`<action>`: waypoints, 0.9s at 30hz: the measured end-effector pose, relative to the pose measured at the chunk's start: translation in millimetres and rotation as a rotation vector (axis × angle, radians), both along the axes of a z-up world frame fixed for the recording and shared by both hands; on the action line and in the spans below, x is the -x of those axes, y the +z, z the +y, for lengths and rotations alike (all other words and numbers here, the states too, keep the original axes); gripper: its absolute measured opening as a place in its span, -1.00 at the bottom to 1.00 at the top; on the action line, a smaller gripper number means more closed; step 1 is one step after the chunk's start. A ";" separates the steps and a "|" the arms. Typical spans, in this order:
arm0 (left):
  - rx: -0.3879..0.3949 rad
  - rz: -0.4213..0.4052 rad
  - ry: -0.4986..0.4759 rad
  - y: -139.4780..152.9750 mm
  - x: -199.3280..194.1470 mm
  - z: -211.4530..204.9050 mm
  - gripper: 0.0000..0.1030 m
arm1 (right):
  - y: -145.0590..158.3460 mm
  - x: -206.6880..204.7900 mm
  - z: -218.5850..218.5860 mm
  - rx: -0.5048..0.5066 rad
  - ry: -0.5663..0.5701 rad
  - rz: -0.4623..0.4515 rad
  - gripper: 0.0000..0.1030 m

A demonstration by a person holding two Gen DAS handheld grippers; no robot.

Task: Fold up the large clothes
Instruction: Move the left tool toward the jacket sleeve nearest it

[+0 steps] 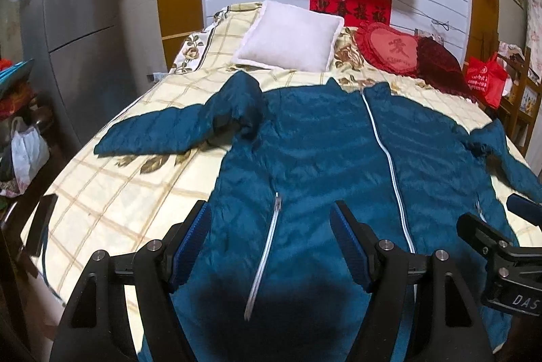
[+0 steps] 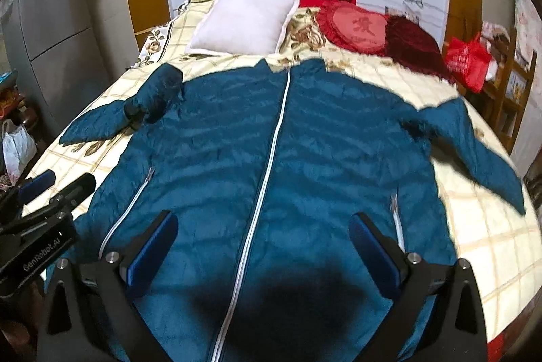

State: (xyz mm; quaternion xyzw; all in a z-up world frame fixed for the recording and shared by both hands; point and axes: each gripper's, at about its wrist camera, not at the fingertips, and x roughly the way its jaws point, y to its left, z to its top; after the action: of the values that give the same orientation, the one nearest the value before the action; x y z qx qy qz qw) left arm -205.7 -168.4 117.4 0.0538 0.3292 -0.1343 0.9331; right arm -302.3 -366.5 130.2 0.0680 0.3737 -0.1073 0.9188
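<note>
A teal quilted jacket (image 1: pixel 321 152) (image 2: pixel 271 131) lies flat and face up on the bed, zipped with a white zipper, both sleeves spread outward. The left sleeve (image 1: pixel 159 133) bends at its shoulder; the right sleeve (image 2: pixel 484 158) angles toward the bed's right edge. My left gripper (image 1: pixel 271 219) hovers open over the jacket's lower left panel near a pocket zipper (image 1: pixel 267 243), nothing between its blue pads. My right gripper (image 2: pixel 264 223) hovers open above the hem, straddling the centre zipper, holding nothing. Each gripper shows at the edge of the other's view.
The bed has a cream plaid floral cover (image 1: pixel 111 192). A white pillow (image 1: pixel 288 36), a red heart cushion (image 1: pixel 389 48) and a dark red cushion (image 1: pixel 437 60) lie at its head. A grey fridge (image 1: pixel 78 33) stands left; a red bag (image 1: pixel 484 77) sits right.
</note>
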 end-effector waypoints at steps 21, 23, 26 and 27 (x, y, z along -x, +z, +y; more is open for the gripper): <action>-0.011 0.055 0.065 4.6 -124.8 -6.8 0.24 | 15.5 -141.3 -17.0 0.018 0.065 -0.032 0.99; -0.028 0.066 0.081 -0.9 -138.8 -5.2 0.24 | 7.2 -157.4 -21.6 -0.002 0.066 -0.031 0.99; -0.036 0.083 0.098 -8.1 -154.6 -2.1 0.24 | -9.2 -175.8 -26.2 -0.031 0.051 -0.019 0.99; -0.034 0.086 0.106 -10.0 -159.9 -0.4 0.24 | -17.4 -183.8 -27.4 -0.040 0.047 -0.007 0.99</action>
State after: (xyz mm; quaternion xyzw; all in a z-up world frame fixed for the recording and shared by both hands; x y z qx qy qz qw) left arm -45.9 -168.8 107.4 0.0462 0.3738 -0.0813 0.9228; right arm -118.5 -393.9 112.7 0.0780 0.3741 -0.0779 0.9208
